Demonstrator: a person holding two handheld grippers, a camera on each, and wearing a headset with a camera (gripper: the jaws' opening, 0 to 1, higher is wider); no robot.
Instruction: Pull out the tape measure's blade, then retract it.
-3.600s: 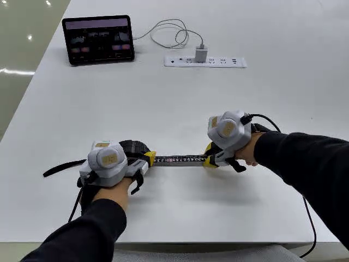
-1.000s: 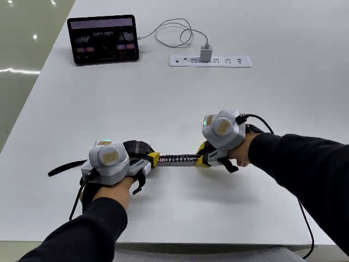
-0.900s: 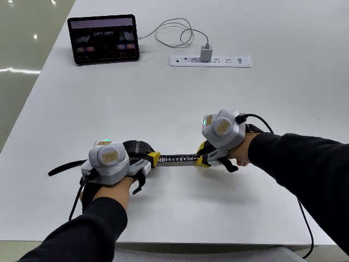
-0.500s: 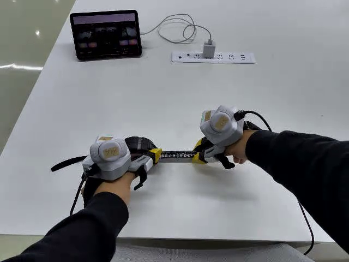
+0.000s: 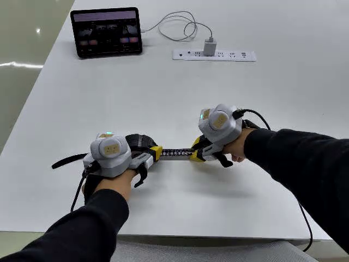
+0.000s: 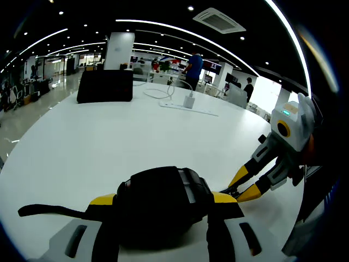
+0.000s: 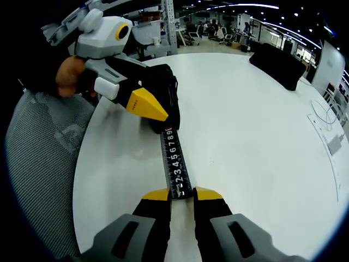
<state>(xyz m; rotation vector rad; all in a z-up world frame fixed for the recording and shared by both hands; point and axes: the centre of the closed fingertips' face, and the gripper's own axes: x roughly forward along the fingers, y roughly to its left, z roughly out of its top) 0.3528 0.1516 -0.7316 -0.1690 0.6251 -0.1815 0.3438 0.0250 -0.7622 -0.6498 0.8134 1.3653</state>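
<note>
So compared with a few seconds back, the right gripper has come in closer to the left gripper, and the stretch of blade showing between them is noticeably shorter. The camera has drifted a bit too, so the tablet's shift in the picture is just that.

Right now the tape measure sits on the white table near the front edge, left of centre. It's a black case, and the left gripper has its jaws clamped on either side of it, yellow tips hugging the body. A black strap trails off from the case to the left, lying flat on the table.

The blade runs out of the case toward the right, flat on the tabletop, with printed digits facing up. In the right gripper view, its free end is pinched between the right gripper's two yellow-tipped jaws, which are nearly together with just the blade between them. That same view has the left gripper up in the top left corner with the case held in it.

At the far end of the table, the tablet stands propped with its screen lit. Off to its right lies a white power strip with a charger plugged in. A cable loops from it back to the tablet.
</note>
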